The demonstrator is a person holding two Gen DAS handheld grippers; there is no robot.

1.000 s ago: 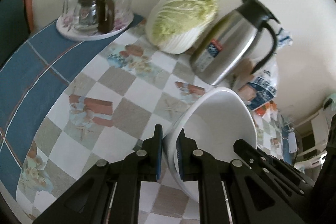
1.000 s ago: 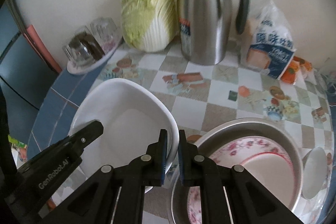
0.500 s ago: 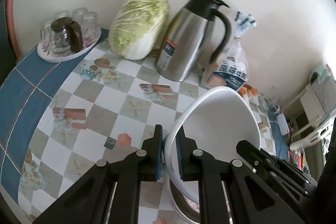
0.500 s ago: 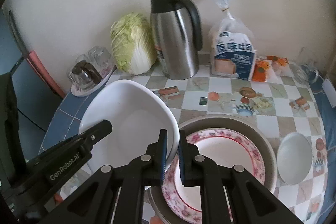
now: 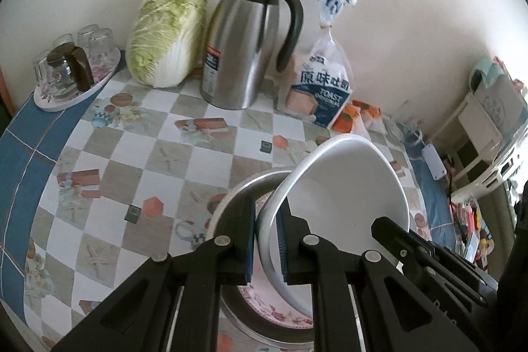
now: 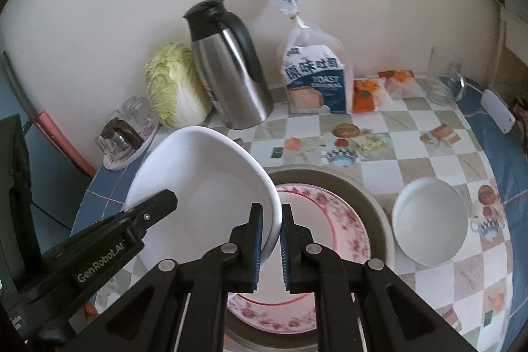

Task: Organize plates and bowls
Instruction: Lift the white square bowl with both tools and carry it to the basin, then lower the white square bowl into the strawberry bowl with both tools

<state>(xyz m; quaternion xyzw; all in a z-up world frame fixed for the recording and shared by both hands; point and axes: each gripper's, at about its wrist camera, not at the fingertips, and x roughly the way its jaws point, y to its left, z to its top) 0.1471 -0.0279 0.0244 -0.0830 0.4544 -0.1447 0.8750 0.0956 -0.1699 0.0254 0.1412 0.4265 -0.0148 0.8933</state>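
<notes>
A large white bowl [image 5: 346, 187] is held in the air between both grippers. My left gripper [image 5: 266, 235] is shut on its left rim. My right gripper [image 6: 271, 238] is shut on its right rim, and the bowl [image 6: 198, 183] shows left of it. The bowl hangs tilted over the left part of a grey metal basin [image 6: 373, 197] that holds a pink floral plate [image 6: 333, 213]. The basin [image 5: 231, 203] and plate [image 5: 264, 309] also show under the bowl in the left wrist view. A smaller white bowl [image 6: 429, 220] sits on the table right of the basin.
At the back wall stand a napa cabbage [image 5: 165, 35], a steel thermos jug [image 5: 244, 48], a toast bag [image 5: 316, 78] and a tray of upturned glasses [image 5: 72, 68]. Orange snack packets [image 6: 366, 94] and a glass jug [image 6: 445, 81] lie at the back right.
Both grippers have carried the white bowl up and to the right, from the table's left side to over the basin. The small white bowl has come into the right wrist view.
</notes>
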